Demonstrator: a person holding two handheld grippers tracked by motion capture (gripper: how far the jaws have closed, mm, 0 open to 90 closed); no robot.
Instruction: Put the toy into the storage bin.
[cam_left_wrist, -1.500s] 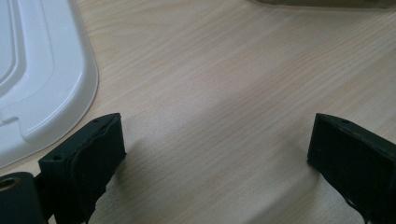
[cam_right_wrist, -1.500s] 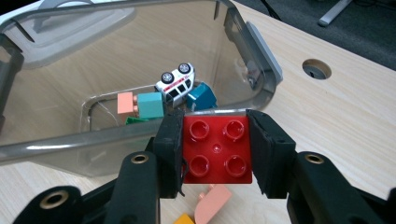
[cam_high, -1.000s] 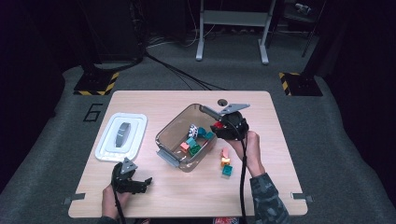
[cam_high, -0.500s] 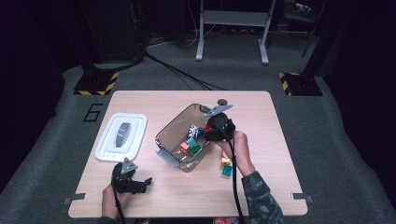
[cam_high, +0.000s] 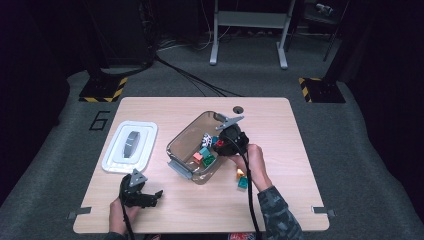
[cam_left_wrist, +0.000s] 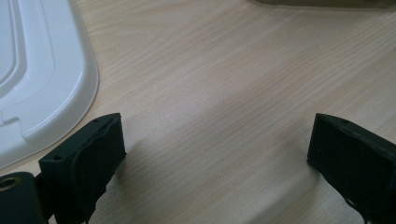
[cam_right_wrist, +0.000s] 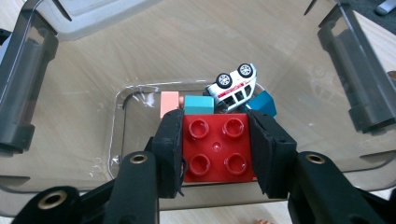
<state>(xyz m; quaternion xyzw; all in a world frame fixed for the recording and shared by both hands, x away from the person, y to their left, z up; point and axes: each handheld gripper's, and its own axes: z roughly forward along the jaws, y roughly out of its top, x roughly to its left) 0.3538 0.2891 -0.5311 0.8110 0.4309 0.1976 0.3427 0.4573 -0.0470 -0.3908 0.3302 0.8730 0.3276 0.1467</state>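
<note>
The red brick (cam_right_wrist: 216, 148) sits squarely between the two black jaws of the right gripper (cam_right_wrist: 216, 151), which are clamped on its sides, studs facing the camera. The gripper holds it over the open top of the clear plastic bin (cam_right_wrist: 28, 88), above a pink block (cam_right_wrist: 168, 103), a teal block (cam_right_wrist: 198, 104), a blue block (cam_right_wrist: 264, 103) and a white toy car (cam_right_wrist: 233, 86) lying on the bin's floor. From above, the right gripper (cam_high: 226, 141) hangs over the bin's (cam_high: 185, 137) right edge. The left gripper (cam_left_wrist: 215, 154) rests low near the table's (cam_left_wrist: 210, 70) front edge, its jaws wide apart with only bare wood between them, just beside the white lid (cam_left_wrist: 37, 70).
</note>
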